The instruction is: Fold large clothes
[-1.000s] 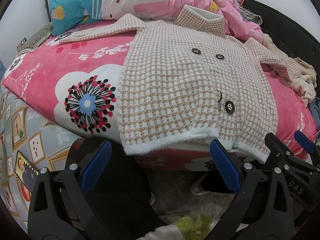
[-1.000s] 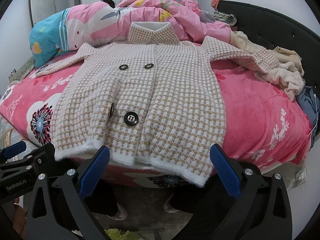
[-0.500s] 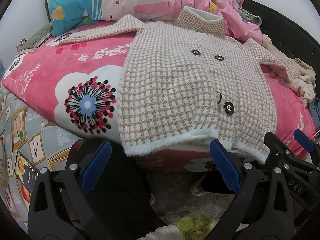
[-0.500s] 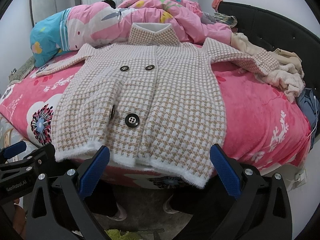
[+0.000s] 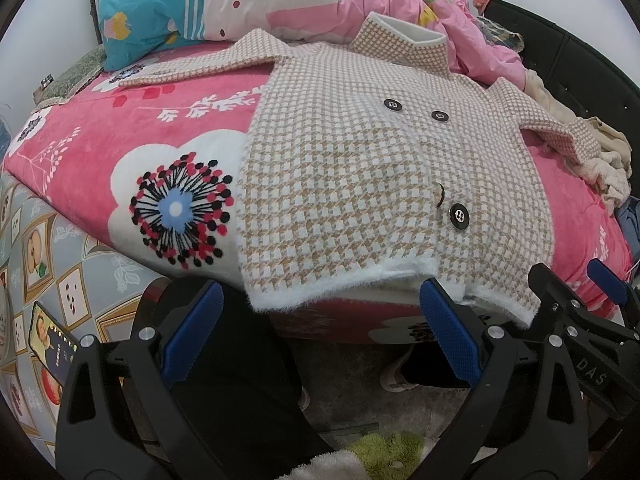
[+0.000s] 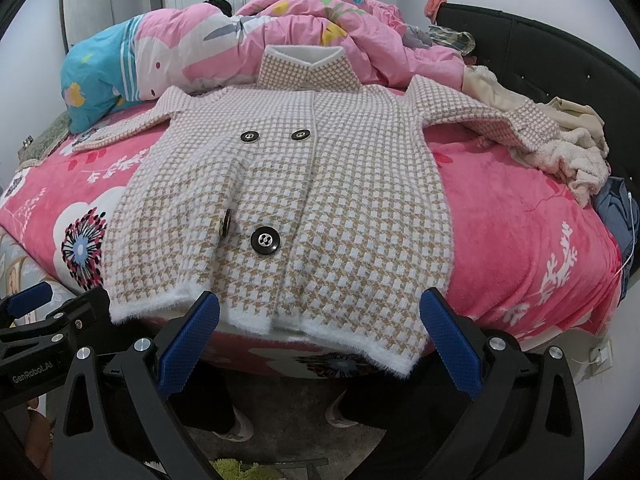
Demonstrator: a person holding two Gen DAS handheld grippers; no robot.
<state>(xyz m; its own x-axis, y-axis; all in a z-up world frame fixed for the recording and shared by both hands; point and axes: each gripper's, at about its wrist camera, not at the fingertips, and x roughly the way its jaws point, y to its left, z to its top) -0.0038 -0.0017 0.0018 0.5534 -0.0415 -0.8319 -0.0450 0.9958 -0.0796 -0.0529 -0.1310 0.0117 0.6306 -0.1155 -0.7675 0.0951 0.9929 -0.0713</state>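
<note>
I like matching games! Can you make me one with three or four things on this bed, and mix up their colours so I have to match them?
Things:
1. coat
2. big button
3. blanket
4. gripper pads

Colours:
A. blue
B. pink with white flowers
C. tan and white checks
D. black

Pairs: 1-C, 2-D, 3-B, 4-A

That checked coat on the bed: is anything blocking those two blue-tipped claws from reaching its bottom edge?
Nothing visible does. The coat lies flat on the pink blanket, its fluffy white hem facing both tools. The left gripper and right gripper hover just short, jaws open, only air between.
</note>
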